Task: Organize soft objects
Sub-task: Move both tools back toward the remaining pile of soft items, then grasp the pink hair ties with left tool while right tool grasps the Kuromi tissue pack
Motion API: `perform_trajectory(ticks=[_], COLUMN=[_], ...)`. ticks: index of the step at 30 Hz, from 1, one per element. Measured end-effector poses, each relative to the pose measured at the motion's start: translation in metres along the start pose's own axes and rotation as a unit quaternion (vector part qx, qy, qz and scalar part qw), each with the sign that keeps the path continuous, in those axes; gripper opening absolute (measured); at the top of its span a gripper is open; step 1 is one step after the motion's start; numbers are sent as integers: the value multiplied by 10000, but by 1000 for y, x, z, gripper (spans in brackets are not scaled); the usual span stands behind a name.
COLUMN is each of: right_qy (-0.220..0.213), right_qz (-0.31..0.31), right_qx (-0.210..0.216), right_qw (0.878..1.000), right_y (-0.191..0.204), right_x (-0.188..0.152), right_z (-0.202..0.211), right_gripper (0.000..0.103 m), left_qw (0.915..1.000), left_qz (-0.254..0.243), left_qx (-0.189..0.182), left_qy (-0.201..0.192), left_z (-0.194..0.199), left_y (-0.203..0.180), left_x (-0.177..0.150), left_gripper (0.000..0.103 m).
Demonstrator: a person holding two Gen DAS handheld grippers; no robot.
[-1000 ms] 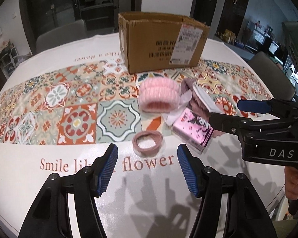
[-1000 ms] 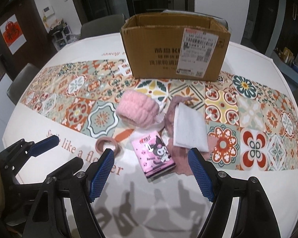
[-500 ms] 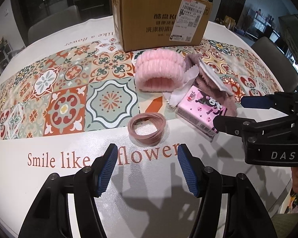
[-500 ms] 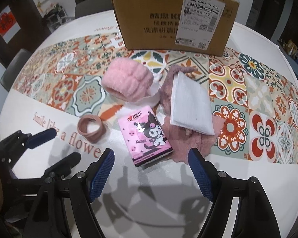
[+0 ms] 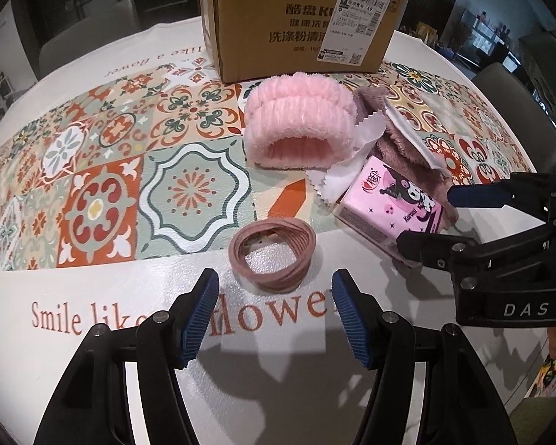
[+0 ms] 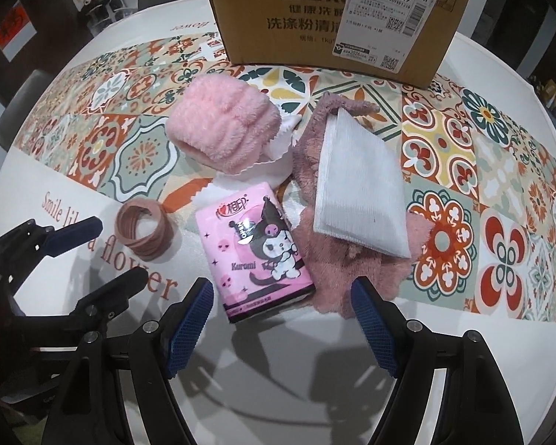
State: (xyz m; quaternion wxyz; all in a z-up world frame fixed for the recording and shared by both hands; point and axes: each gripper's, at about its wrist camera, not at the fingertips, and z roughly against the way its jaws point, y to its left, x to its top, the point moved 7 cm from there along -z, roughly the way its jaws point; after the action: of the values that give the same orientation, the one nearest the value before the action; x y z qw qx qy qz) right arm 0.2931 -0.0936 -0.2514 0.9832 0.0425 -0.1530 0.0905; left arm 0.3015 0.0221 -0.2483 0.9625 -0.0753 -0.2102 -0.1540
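Hovering low over the white edge of the table (image 5: 74,363), both grippers empty; left gripper (image 5: 276,315) with fingers set fairly wide, nothing between them, aimed at the stack of brown hair ties (image 5: 274,256) lying just ahead; right gripper (image 6: 281,328) with fingers wider still, also bare, lined up on the pink tissue pack (image 6: 257,256) just in front.

Judging from the layout, hardly begun; nothing lifted, nothing visibly inside the cardboard box (image 6: 326,18), though its inside cannot be seen from either view.

Moving outward: hair ties alone on the white strip, apart from the rest; tissue pack lying flat, its far edge touching a scrap of white paper with a zigzag edge (image 5: 337,181) and its side against the mauve fluffy cloth (image 6: 337,282); folded white cloth (image 6: 356,193) resting on top of that mauve cloth; pink fluffy headband (image 5: 300,118) standing curled beyond, touching the white paper and close to the mauve cloth; box at the far side of the patterned runner, upright, label facing the cameras.

Left to do, apparently everything: hair ties, tissue pack, white cloth, mauve cloth and headband all waiting on the table, presumably bound for the box; likely first step a pinch on the hair ties and another on the tissue pack.
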Motion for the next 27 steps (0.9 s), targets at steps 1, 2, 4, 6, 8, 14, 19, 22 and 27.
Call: perform_trajectory(ticks=[1, 2, 4, 6, 8, 14, 19, 22, 27], right_qy=[34, 57, 88, 96, 130, 173, 154, 187, 207], right_qz=[-4, -5, -14, 14, 51, 126, 74, 93, 125], right_qx=[12, 36, 87, 103, 123, 102, 157, 256, 237], right_qw=[10000, 10000, 9999, 9999, 9998, 9997, 9997, 9995, 9994], right_y=[-1, -1, -1, -1, 1, 3, 5, 9, 14], right_x=[1, 1, 3, 5, 6, 8, 10, 9, 5], right_z=[-2, -4, -7, -9, -10, -15, -17, -19, -21], right_gripper=[78, 78, 78, 78, 78, 77, 73, 64, 59], left_qw=[10000, 10000, 10000, 10000, 9999, 10000, 10000, 9998, 9998], left_qz=[2, -7, -24, -36, -46, -53, -45, 79, 72], left_qx=[9, 34, 42, 18, 17, 38, -32, -168, -159], left_qy=[14, 19, 27, 48, 89, 42, -11, -35, -65], left_z=[-2, -4, -7, -10, -15, -17, -18, -17, -17], left_y=[0, 1, 2, 2, 2, 4, 4, 5, 5], left_x=[1, 2, 3, 4, 4, 6, 9, 12, 12], left_gripper=[62, 62, 62, 62, 62, 61, 53, 47, 28])
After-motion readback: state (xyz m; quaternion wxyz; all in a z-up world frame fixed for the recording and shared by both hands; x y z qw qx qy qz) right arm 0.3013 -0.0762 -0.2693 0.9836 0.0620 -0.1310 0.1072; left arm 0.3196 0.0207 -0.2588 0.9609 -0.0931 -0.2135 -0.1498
